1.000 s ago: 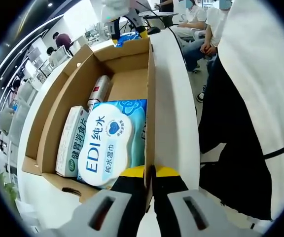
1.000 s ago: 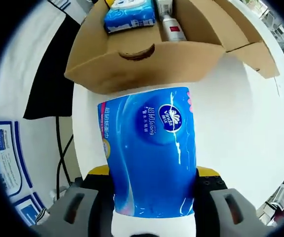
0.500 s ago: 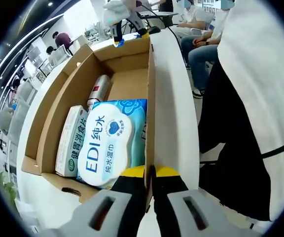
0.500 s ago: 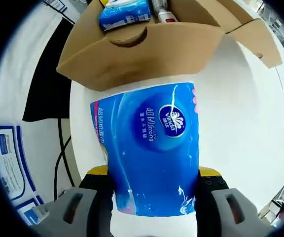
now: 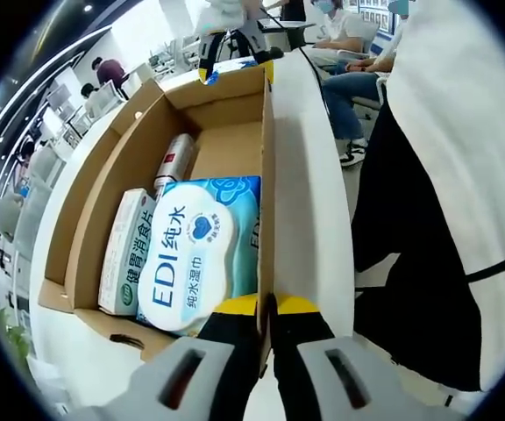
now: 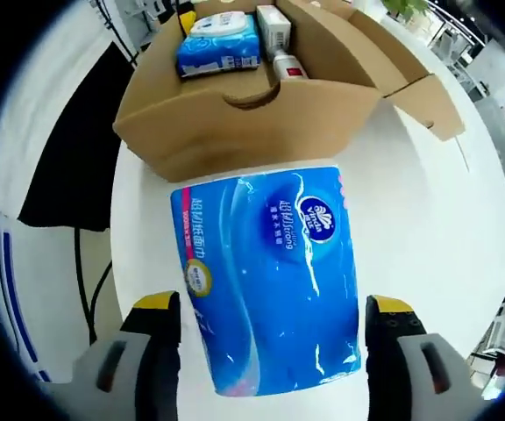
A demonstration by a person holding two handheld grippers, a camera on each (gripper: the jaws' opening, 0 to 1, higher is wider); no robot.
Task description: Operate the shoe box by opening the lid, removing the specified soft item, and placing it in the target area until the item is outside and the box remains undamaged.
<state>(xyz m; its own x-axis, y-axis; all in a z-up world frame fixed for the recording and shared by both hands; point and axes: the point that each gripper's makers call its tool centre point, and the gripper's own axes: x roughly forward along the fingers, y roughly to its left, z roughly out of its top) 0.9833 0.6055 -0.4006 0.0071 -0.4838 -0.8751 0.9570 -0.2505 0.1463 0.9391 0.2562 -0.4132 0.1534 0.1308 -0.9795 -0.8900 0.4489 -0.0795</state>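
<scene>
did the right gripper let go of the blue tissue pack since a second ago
Yes. The right gripper jaws, earlier tight against the blue tissue pack, now stand apart from its sides; the pack lies on the white table beside the cardboard box.

— What do the tools look like up close?

— The left gripper (image 5: pixel 266 309) has two black jaws, each capped with a bright yellow patch at the tip. Lower down, each jaw widens into a pale grey moulded housing with a dark slanted slot cut into it.

— And the other one?

— The right gripper (image 6: pixel 274 309) is the same make: black jaws, yellow caps at the tips, grey rounded housings beneath with a dark oblong slot in each.

— Any clothing to see?

— In the left gripper view, a white garment (image 5: pixel 463 132) along the right side, with black fabric (image 5: pixel 410 254) hanging under it.
</scene>
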